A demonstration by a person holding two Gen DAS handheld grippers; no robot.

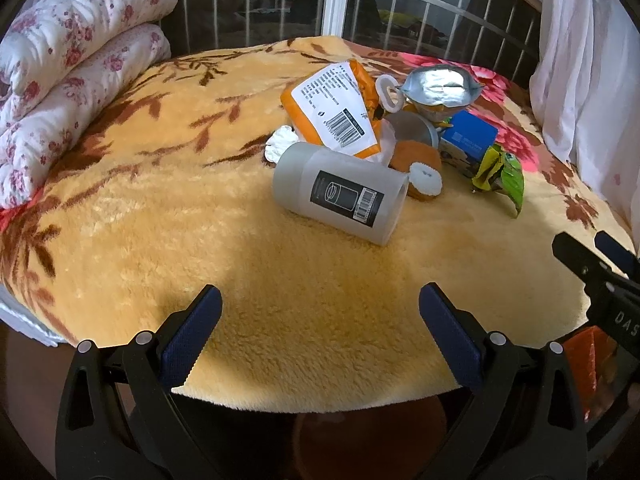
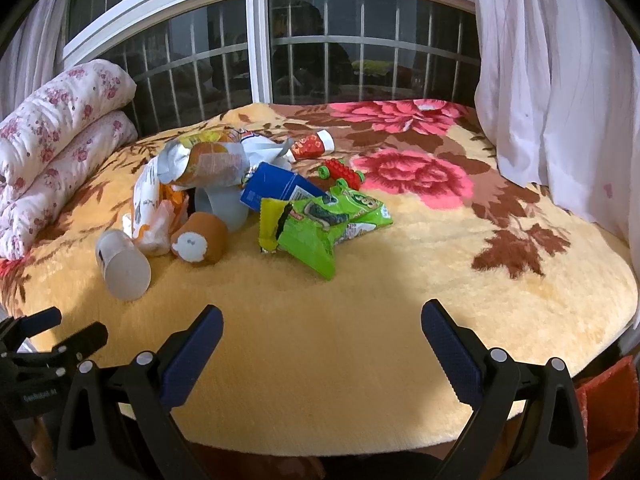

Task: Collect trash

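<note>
Left gripper point(image 1: 320, 320) spread wide, holding nothing, poised over the near edge of the bed point(image 1: 200, 220). Right gripper point(image 2: 322, 338) likewise wide apart and empty, over the same near edge, further toward the right side.

Trash heaped around the middle of the bed, toward the far edge by the window point(image 2: 256, 40). Nearest the grippers: a frosted grey canister point(image 1: 340, 192) lying on its side. Behind it and touching, an orange packet point(image 1: 336, 104) with a white barcode label. Just beside the canister, a small brown plush toy point(image 1: 420, 168). Further back, a crumpled foil bag point(image 1: 438, 88) and a blue box point(image 1: 472, 136). On the right of the heap, a torn green snack wrapper point(image 2: 320, 224). Beyond it, a red-and-green toy point(image 2: 340, 174) and a red tube point(image 2: 314, 144), a little apart from the rest.

Folded floral quilt point(image 1: 68, 80) along the left edge of the bed; white curtain point(image 2: 560, 80) at the right.
</note>
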